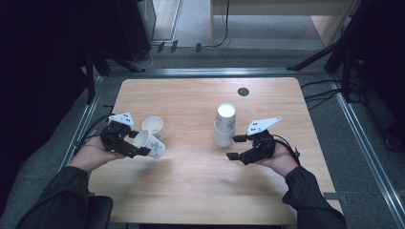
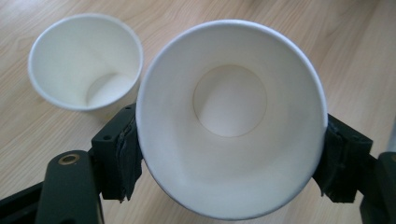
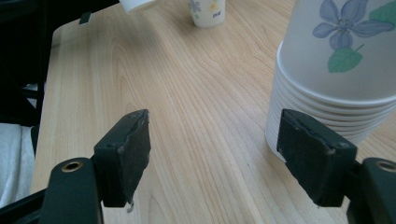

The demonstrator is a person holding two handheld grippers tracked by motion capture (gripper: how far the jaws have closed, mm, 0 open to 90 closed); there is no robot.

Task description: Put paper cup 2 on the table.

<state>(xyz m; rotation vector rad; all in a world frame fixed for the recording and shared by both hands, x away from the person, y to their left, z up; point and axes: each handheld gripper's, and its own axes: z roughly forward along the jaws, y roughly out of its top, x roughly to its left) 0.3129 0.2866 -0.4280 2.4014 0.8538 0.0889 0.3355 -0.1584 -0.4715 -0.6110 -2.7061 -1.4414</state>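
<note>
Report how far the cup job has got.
Done: one cup stands alone on the table. In hand: the left tongs grip a second cup by its sides, tilted. Left: the stack of cups is upside down beside the right tongs, which are open and empty.

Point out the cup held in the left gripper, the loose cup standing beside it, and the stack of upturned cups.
held cup point(image 2: 229, 100): left gripper view, inner bottom.
loose cup point(image 1: 153, 125): high view, open mouth.
cup stack point(image 1: 225, 125): high view, side wall.
</note>
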